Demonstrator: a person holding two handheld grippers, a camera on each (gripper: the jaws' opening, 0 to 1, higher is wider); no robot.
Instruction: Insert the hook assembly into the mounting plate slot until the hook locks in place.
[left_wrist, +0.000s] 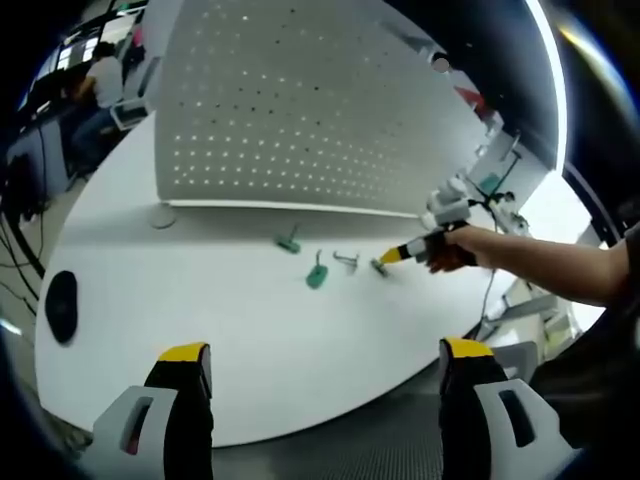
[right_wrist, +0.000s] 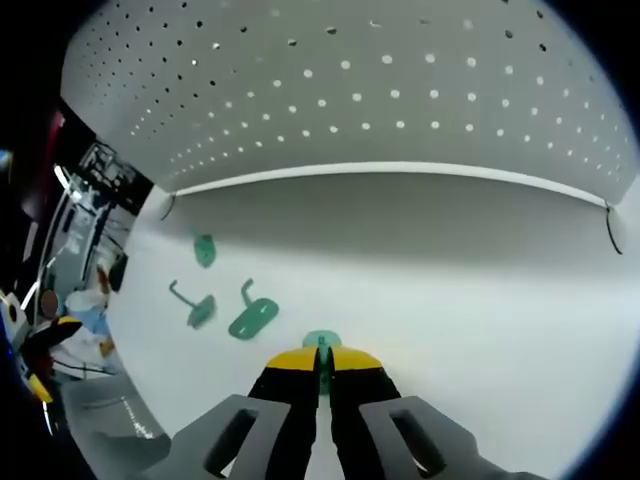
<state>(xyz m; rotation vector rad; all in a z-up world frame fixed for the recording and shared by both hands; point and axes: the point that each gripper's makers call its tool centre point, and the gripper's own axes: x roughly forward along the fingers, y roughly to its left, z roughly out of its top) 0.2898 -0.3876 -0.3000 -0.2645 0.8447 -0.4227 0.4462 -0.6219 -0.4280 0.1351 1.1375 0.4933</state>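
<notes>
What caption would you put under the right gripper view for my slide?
Right gripper, jaws shut on a green plastic hook, on the white table below the white perforated pegboard.

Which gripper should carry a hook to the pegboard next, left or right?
Right. The right gripper is already shut on a green hook, with the pegboard directly ahead. The left gripper is open over the table, far from the loose hooks.
</notes>
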